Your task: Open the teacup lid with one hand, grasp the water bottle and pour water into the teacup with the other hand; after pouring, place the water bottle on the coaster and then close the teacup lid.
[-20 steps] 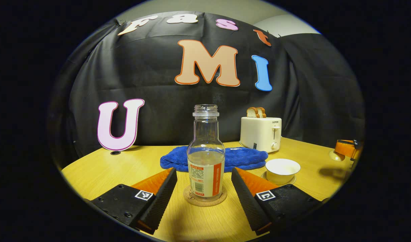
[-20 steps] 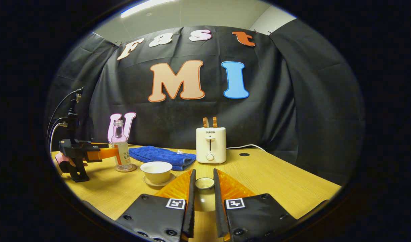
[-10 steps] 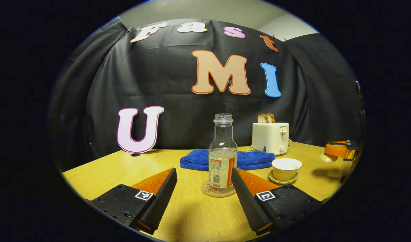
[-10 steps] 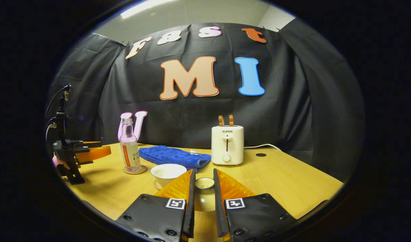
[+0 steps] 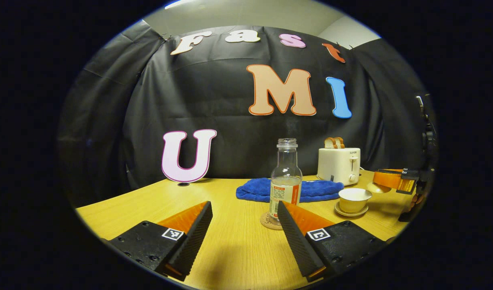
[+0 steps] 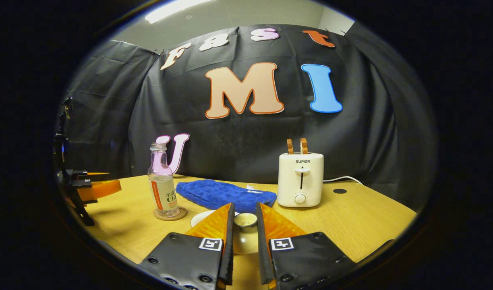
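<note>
The clear water bottle [image 5: 286, 177] stands upright on the round cork coaster [image 5: 269, 222], part full and uncapped. My left gripper [image 5: 243, 205] is open, back from the bottle, nothing between its fingers. To the right sits the white teacup [image 5: 354, 198] on its saucer [image 5: 350, 212], uncovered. In the right gripper view my right gripper [image 6: 244, 206] is shut on the small cream lid [image 6: 245, 220]; the teacup's rim [image 6: 200, 217] peeks out behind its left finger. The bottle [image 6: 164, 185] and left gripper [image 6: 94, 187] are off to the left there. The right gripper [image 5: 395, 179] hovers just right of the cup.
A blue cloth [image 5: 288, 190] lies behind the bottle and cup. A cream toaster [image 6: 300, 179] with bread slices stands at the back, its cord trailing right. The wooden table [image 5: 150, 205] stretches bare to the left of the bottle.
My left gripper has drawn back from the bottle, which stays on the coaster. The right gripper, still holding the lid, has shifted left toward the teacup.
</note>
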A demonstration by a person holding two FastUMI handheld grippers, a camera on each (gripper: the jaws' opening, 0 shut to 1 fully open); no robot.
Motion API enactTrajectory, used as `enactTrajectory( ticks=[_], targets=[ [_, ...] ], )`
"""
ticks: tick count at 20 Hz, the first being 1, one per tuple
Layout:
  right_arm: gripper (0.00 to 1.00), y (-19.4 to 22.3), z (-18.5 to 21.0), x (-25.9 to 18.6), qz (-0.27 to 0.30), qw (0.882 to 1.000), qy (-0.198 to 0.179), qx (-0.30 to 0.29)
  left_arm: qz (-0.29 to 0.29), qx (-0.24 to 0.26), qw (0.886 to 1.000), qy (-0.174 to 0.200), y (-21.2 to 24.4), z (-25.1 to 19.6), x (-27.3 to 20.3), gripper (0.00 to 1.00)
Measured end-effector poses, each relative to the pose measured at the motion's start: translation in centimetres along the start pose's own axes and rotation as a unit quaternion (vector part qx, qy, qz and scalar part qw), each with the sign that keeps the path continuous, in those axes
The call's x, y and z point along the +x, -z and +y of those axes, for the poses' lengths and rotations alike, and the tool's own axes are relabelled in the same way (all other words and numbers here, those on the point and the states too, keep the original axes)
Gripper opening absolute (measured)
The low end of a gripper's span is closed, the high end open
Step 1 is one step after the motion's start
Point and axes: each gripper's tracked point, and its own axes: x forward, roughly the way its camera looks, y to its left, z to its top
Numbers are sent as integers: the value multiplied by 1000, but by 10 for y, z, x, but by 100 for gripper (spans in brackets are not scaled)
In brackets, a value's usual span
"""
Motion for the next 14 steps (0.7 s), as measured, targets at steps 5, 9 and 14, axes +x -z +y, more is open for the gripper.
enactTrajectory(
  ticks=[5, 9, 14],
  targets=[
    [29, 4, 16, 22, 13, 1000, -11, -2, 1, 1, 1000, -10, -1, 3, -1, 95],
    [29, 10, 27, 29, 32, 999, -29, -16, 1, 0, 1000, -10, -1, 3, -2, 95],
    [29, 13, 42, 35, 42, 997, -56, -24, 1, 1, 1000, -10, 0, 3, -2, 95]
  ],
)
